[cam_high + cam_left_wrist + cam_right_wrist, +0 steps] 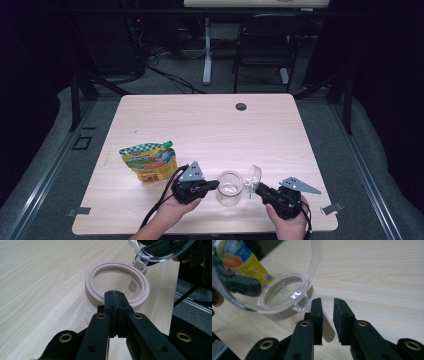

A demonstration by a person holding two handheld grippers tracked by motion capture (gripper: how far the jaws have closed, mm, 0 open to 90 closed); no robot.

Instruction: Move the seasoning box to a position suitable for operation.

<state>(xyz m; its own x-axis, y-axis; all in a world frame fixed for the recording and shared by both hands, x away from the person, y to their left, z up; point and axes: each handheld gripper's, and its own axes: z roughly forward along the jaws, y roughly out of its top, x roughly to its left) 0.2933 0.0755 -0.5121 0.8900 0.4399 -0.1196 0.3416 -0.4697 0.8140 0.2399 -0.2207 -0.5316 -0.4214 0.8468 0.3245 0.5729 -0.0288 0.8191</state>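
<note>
The jar (229, 188) stands near the counter (210, 125) edge at 6 o'clock, its clear lid (253, 178) flipped up. Left tongs (214, 185) clenched against its rim; right tongs (254, 189) released (lid tab just beside them). Pouch (149, 161) at 9 o'clock; open room toward 12.

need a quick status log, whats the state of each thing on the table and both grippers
jar: upright on the table, open
lid: flipped up on its hinge beside the jar's rim
pouch: lying flat, green cap on
left gripper: shut, tips at the jar's rim
right gripper: open, nothing pressed between the pads, next to the lid's tab
</note>
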